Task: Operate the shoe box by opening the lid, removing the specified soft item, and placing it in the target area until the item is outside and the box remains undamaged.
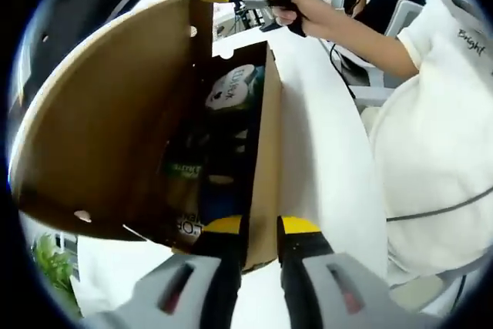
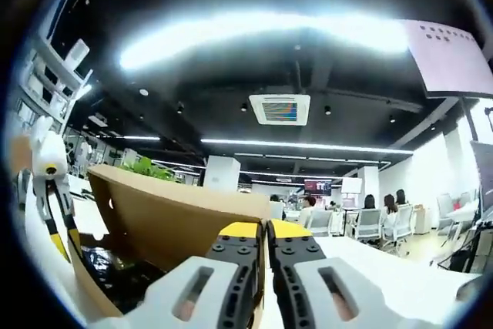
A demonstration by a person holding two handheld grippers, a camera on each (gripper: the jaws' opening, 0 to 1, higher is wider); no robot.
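We saw both tools pinched shut on the brown cardboard shoe box (image 1: 139, 113): left tool (image 1: 262, 229) on the near wall, right tool (image 2: 265, 230) on the far rim. The white-and-green soft pack (image 1: 231, 88) lay inside, straight ahead of the left tool, box's long axis running away from it.

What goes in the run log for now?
box: lid open | left tongs: clamp box wall | right tongs: clamp opposite wall | soft items: inside

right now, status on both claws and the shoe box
Left claw clamped on shoe box wall. Right claw clamped on wall too. Lid up, packets inside.
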